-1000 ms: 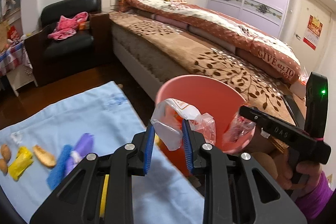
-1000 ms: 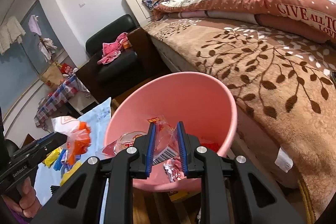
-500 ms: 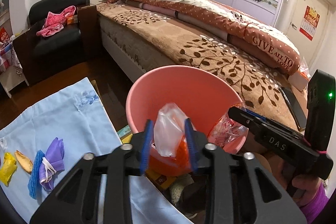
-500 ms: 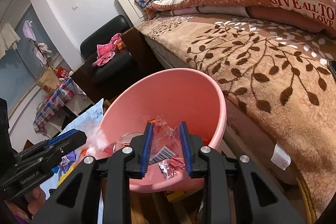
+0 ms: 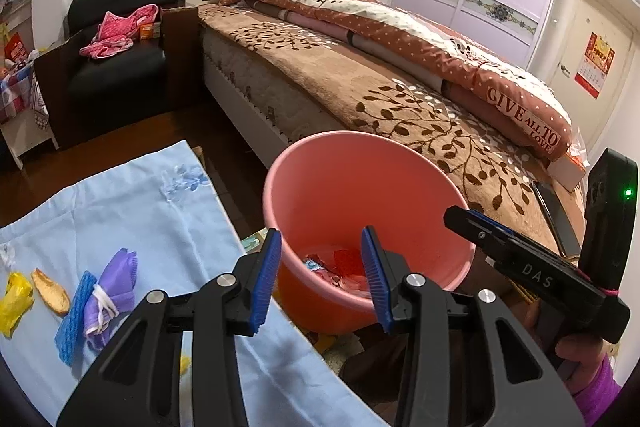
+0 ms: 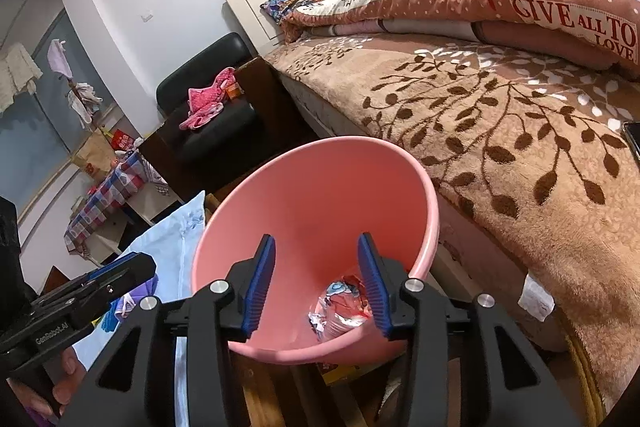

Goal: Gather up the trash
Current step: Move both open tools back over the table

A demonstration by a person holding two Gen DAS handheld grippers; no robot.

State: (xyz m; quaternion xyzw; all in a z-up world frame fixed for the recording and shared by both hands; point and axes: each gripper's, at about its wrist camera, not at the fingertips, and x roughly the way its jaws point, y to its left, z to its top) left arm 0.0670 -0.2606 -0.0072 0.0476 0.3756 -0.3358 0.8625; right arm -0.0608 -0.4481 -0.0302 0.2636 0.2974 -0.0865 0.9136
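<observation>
A pink bin [image 5: 320, 163] stands between the blue cloth and the bed; it also shows in the right wrist view [image 6: 304, 187]. Wrappers [image 5: 340, 267] lie at its bottom, also seen in the right wrist view [image 6: 340, 311]. My left gripper [image 5: 320, 279] is open and empty over the bin's near rim. My right gripper [image 6: 316, 283] is open and empty over the bin; it shows from the side in the left wrist view [image 5: 472, 219]. More trash lies on the blue cloth [image 5: 140, 211]: a purple wad [image 5: 114, 283], a blue strip [image 5: 74, 315], a peel [image 5: 50, 291], a yellow wrapper [image 5: 16, 297].
A bed with a brown leaf blanket [image 5: 400, 99] runs along the right of the bin. A black armchair [image 5: 116, 67] with pink clothes stands at the back left. A phone [image 5: 556, 219] lies on the bed edge. Boxes lie on the floor under the bin.
Both grippers have opened. The clear bag left my left gripper and the wrapper left my right gripper; both now lie in the bin.
</observation>
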